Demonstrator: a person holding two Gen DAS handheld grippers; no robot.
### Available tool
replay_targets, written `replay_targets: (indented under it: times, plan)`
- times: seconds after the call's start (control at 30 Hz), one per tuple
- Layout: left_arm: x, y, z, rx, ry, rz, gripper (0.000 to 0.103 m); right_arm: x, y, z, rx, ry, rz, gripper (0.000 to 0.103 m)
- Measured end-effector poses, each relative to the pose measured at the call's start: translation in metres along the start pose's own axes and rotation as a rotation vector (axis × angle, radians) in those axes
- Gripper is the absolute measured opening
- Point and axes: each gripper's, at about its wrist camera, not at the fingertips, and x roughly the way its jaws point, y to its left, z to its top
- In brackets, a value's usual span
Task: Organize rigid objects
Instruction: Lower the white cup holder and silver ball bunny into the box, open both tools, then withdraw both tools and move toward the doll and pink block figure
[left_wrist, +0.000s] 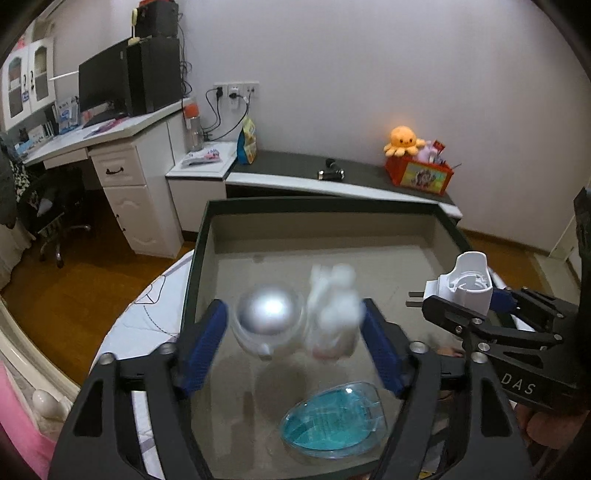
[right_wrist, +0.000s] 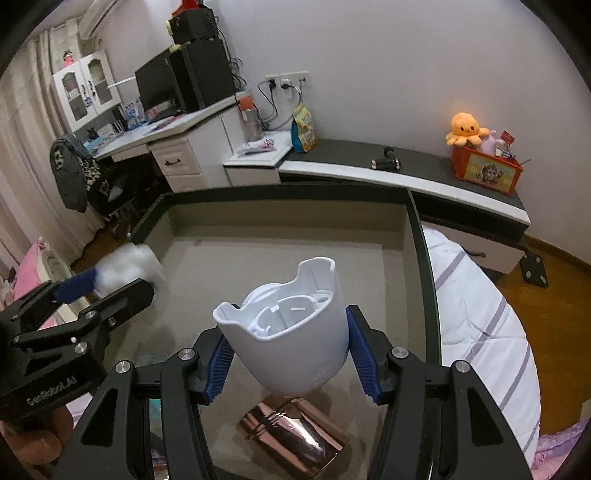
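1. We find a white plastic plug-in holder (right_wrist: 291, 332) pinched between the blue pads of the right gripper (right_wrist: 290, 354), raised over the grey tray floor. Faint embossed lettering on its lower wall is not legible to us. In the left wrist view its two metal prongs point left.
2. The left gripper (left_wrist: 295, 339) has its fingers spread. A blurred silver ball in a clear shell (left_wrist: 267, 321) and a blurred white lumpy object (left_wrist: 334, 314) sit between them; we cannot tell whether the pads touch either.
3. On the floor of the dark-rimmed tray (left_wrist: 195, 266), a clear oval case with blue contents (left_wrist: 332, 421) lies below the left gripper. A shiny copper-coloured cylinder (right_wrist: 295, 435) lies on its side under the holder.
4. Readable writing: "DAS" on the right gripper body in the left wrist view; "GenRobot.AI" on the left gripper body in the right wrist view.
5. Beyond, on a low shelf (left_wrist: 295, 166), an orange octopus plush (left_wrist: 403, 139) sits on a red printed box (left_wrist: 421, 175).
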Motion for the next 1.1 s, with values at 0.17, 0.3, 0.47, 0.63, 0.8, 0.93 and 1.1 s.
replay_targets:
  times: [0.17,0.3,0.47,0.63,0.8,0.93,1.1]
  plan:
    - [-0.014,0.006,-0.001,-0.013,-0.051,0.012,0.103,-0.005,-0.004,-0.001,0.006,-0.005,-0.010,0.086]
    - [-0.037,0.013,-0.005,-0.029,-0.091,0.016,0.103,-0.023,-0.011,-0.002,0.060,-0.044,-0.003,0.103]
    - [-0.076,0.024,-0.013,-0.068,-0.133,0.000,0.103,-0.049,-0.012,-0.006,0.101,-0.094,0.011,0.103]
    - [-0.118,0.027,-0.025,-0.076,-0.183,0.001,0.103,-0.079,-0.002,-0.014,0.104,-0.152,-0.018,0.103]
    - [-0.152,0.028,-0.041,-0.069,-0.217,0.013,0.103,-0.114,0.014,-0.026,0.091,-0.213,-0.053,0.103]
    - [-0.170,0.029,-0.058,-0.071,-0.220,0.012,0.103,-0.139,0.025,-0.039,0.068,-0.250,-0.079,0.103]
    - [-0.187,0.030,-0.083,-0.080,-0.211,0.009,0.103,-0.165,0.035,-0.062,0.058,-0.282,-0.103,0.103]
